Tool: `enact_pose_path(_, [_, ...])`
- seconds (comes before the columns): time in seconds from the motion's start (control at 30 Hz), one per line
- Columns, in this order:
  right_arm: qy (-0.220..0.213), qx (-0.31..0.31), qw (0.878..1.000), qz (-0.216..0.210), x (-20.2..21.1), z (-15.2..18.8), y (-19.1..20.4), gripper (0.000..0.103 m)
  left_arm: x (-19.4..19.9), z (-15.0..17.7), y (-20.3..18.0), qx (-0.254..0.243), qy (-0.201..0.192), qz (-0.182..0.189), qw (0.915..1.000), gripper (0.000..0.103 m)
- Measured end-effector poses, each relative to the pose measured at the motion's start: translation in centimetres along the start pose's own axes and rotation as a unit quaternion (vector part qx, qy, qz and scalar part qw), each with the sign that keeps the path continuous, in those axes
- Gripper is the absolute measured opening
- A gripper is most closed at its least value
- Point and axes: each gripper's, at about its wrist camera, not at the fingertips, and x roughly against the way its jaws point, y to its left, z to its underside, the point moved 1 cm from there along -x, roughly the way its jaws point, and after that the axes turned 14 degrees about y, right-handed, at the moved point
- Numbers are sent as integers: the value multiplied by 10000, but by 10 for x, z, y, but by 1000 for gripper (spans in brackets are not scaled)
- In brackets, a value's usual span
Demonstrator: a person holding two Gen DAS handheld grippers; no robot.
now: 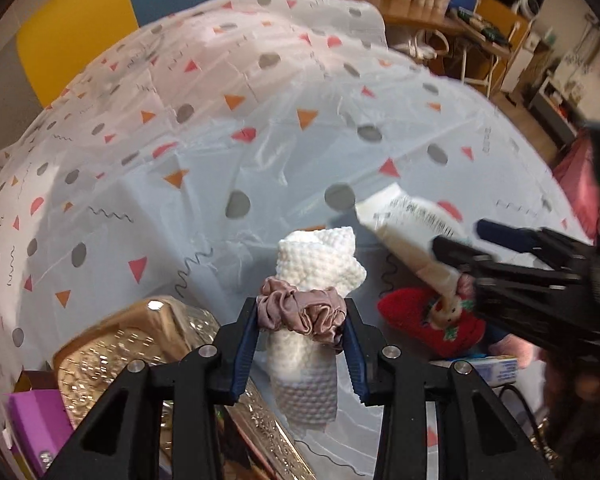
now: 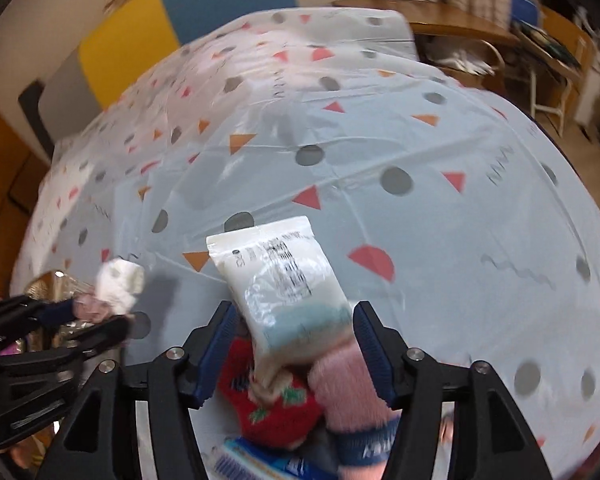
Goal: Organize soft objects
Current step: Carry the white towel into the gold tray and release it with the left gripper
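The gold box [image 1: 156,344] is being taken as the landmark, lying at the near left of the table [image 1: 204,184] under its patterned plastic cloth. Just to the right of the box, a white knitted cloth [image 1: 320,268] ringed by a pink satin scrunchie [image 1: 304,312] is being held upright in the left gripper [image 1: 302,344]; the scrunchie is being pinched between the two blue pads, with the cloth's top rising beyond the fingertips and its lower end hanging back between the fingers. Further right of the box, a red knitted toy [image 1: 420,316] is lying on the table. Over it, a white plastic packet [image 2: 278,280] with printed text is being seen between the fingers of the right gripper [image 2: 292,344]; the jaws are being held spread, a gap showing on both sides of the packet, so whether the pads are touching it cannot be told through the blur. A pink fluffy sock [image 2: 348,388] with a navy band is lying beside the toy, beneath the right-hand finger
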Motion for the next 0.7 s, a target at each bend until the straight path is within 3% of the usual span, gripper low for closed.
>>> enact_pose_path(0.2, [321, 249, 9991, 85, -26, -17, 7, 73, 35, -7, 20, 350, -402, 189, 9984, 40])
enact_pose_path(0.4, [312, 294, 9989, 168, -42, -16, 18, 71, 78, -11, 75, 999, -871, 239, 9909, 40])
enact_pose_path(0.57, [194, 404, 9983, 363, -46, -10, 25, 62, 114, 8, 149, 1765, -1225, 83, 9766, 41])
enact_pose_path(0.7, [191, 318, 9987, 338, -44, -9, 21, 61, 133, 44, 222, 2457, -1422, -123, 9588, 41])
